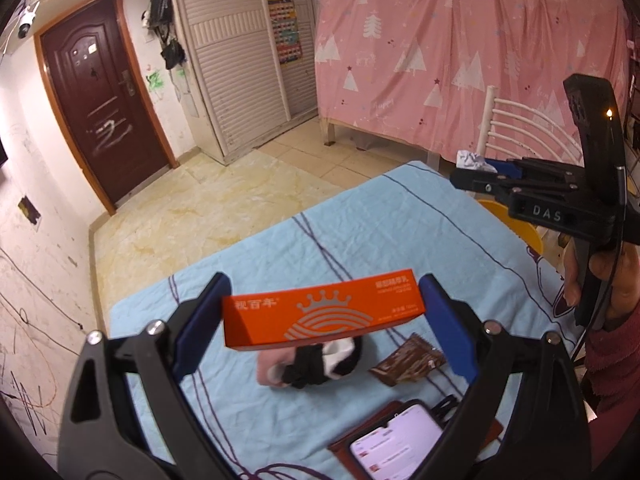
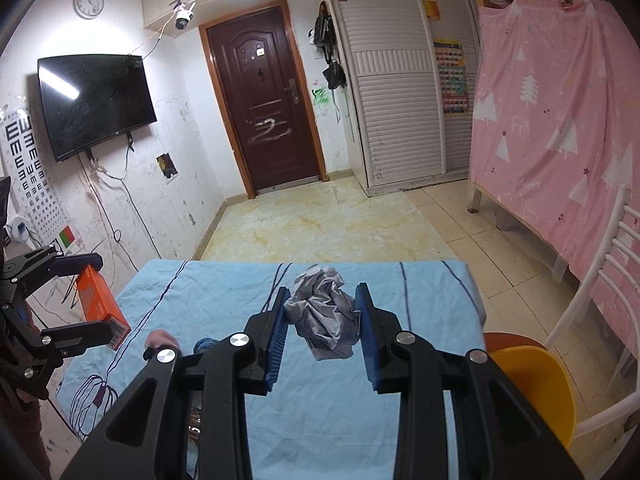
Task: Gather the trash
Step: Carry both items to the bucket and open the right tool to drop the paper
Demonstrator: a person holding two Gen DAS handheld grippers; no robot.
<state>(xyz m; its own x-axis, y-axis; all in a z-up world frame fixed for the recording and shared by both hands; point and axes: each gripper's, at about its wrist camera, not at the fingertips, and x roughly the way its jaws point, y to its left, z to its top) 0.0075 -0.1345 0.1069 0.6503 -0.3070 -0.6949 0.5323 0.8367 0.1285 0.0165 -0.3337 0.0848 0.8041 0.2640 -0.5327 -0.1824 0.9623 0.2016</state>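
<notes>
The left gripper is clamped across the ends of a long orange carton, held lengthwise above the table's light blue cloth. The carton carries a grey crown emblem and white lettering too small to read.

The right gripper stands narrowly parted, its blue pads pressing on a crumpled ball of grey-white paper lifted clear of the cloth; a strip of print on it is illegible.

Beneath the carton lie a black-and-white fabric bundle, partly hidden and blurred, a brown wrapper and a lit phone cut off by the gripper frame. A yellow bin stands beside the table, only partly visible.
</notes>
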